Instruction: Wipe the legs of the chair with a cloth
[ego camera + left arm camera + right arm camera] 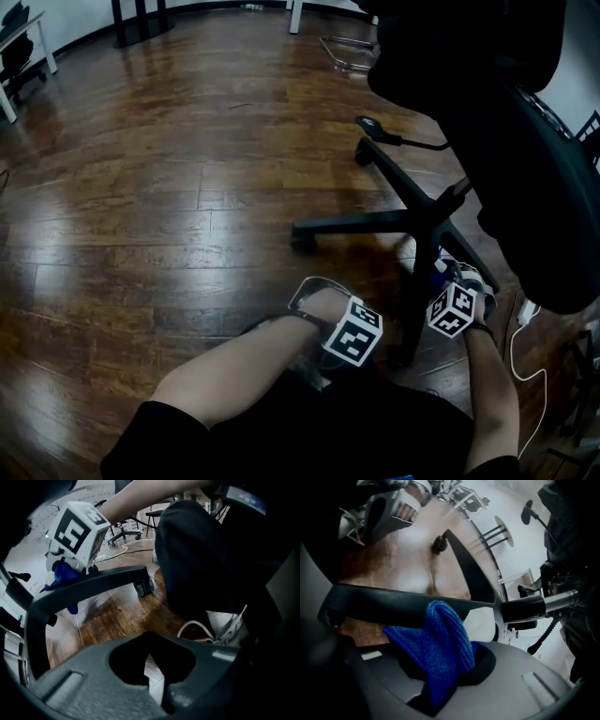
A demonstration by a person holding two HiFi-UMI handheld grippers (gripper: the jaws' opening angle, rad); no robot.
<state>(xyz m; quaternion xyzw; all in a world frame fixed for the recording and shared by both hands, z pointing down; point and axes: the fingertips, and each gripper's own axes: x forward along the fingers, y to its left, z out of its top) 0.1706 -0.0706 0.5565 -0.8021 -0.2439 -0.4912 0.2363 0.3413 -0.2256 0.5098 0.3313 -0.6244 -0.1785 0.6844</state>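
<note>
Right claw: the right claw is clenched on a bunched blue cloth, which fills the gap between its jaws.
Cloth position: the cloth is pressed against the near side of a black chair leg. The leg runs crosswise just ahead of the claw's tips.
Left claw: the left claw is closed with nothing in it. It hangs over the wooden floor, apart from the chair and beside the person's white shoe.
Progress: wiping looks under way on this one leg, with the cloth sitting close to the central hub.
Left to do: the other legs spread out beyond the right claw. No picture shows whether they have been cleaned, so they probably still need wiping.
Containers: no bucket, bin or basket appears near either claw.
</note>
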